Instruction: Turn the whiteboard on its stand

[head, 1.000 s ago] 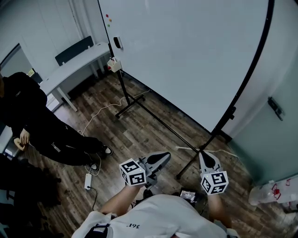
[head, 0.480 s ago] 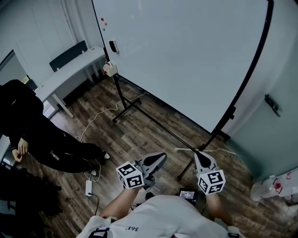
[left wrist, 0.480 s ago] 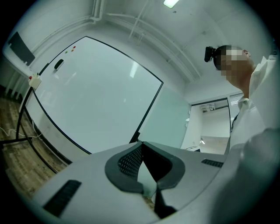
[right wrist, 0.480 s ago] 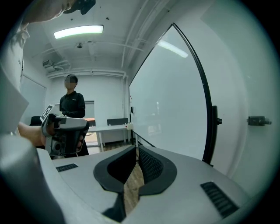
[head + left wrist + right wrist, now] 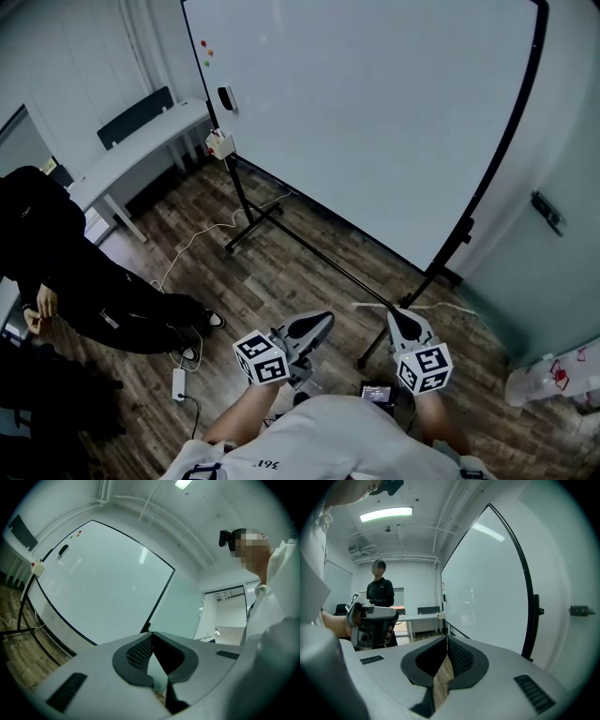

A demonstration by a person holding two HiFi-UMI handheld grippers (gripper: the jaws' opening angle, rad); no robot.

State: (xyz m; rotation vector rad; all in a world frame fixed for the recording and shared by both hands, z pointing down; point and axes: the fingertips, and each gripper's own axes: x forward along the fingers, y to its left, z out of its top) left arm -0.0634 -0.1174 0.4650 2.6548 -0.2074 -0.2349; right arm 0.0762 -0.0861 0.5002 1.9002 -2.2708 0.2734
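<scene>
Whiteboard (image 5: 375, 122) upright on stand (image 5: 466, 234), far centre, on wood floor (image 5: 281, 281); bystander (image 5: 56, 253) in black at left. Near: L gripper (image 5: 319, 323) jaws closed, empty; R gripper (image 5: 398, 317) jaws closing tip-to-tip, empty.

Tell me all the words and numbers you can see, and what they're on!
"361", small and upside down, so not certain: on the white shirt.
Red print on the white bag: too blurred to read.
Whiteboard: no writing on it.
Marker cubes: only square patterns, no letters.
</scene>
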